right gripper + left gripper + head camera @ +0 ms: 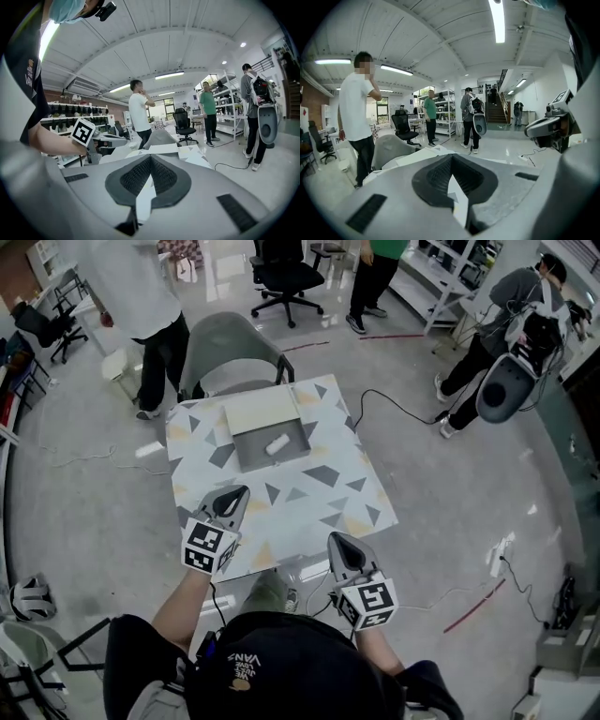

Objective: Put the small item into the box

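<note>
Closed to a sliver and pinching nothing: the left gripper [236, 493], held low on the near-left side of the box and well apart from it. Same at the right gripper [336, 540]: pads together, only tabletop showing through the slit, parked on the near-right side of the box and farther from it than the left. Both pointed toward the box, neither reaching it. Likely a rest pose, with nothing left to carry.

Lying inside the box [247, 454], toward its right half: the small white item [277, 444], a short roll-like piece on its side on the grey floor, apparently clear of the walls. At the box's far edge, folded back flat: the cream lid [264, 409], presumably kept open to leave the mouth free for dropping things in. Under the box: a square table [323, 493] with a triangle-patterned top. Just past the box's far side: a grey shell chair [225, 352], pushed up to the table. Well beyond the box: several people standing, and a black office chair [286, 273].

Judged from this layout: placing as good as done, with at most a lid closing to follow, and that not asked for.
</note>
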`<state>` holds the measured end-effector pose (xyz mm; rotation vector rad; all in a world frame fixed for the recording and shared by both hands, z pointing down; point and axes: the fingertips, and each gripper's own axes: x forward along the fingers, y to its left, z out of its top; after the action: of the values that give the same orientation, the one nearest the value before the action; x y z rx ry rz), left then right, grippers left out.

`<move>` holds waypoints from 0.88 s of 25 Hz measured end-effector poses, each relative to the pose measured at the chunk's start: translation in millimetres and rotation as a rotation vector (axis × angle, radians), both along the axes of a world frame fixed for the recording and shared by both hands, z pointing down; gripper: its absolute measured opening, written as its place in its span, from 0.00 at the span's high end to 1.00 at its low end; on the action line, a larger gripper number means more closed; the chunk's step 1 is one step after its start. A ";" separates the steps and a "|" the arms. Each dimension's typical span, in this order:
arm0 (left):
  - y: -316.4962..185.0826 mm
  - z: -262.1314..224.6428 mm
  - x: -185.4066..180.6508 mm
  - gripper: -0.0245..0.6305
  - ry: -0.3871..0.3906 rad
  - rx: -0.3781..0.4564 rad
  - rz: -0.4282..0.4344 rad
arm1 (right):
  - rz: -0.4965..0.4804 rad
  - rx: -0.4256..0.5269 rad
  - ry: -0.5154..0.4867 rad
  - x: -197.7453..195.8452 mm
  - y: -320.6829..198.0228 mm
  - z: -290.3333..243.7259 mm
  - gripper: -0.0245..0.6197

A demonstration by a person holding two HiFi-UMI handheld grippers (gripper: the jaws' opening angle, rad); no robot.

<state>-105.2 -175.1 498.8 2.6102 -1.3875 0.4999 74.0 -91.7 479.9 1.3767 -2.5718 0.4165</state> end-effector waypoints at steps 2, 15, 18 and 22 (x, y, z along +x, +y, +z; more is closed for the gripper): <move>14.1 -5.7 -2.7 0.95 0.017 0.005 -0.017 | -0.007 0.011 -0.004 -1.5 2.7 -4.5 0.96; 84.0 -34.8 -7.2 0.95 0.092 0.046 -0.081 | -0.026 0.062 -0.016 -6.9 19.7 -27.0 0.96; 99.6 -35.2 -6.1 0.95 0.109 0.040 -0.086 | -0.029 0.047 -0.018 -8.1 25.9 -23.7 0.96; 115.5 -32.2 -1.3 0.95 0.126 0.020 -0.077 | -0.034 0.038 -0.008 -9.5 31.7 -21.0 0.96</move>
<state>-106.5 -59.6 466.6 2.5430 -1.4530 0.3070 64.4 -60.0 458.9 1.3437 -2.6188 0.3695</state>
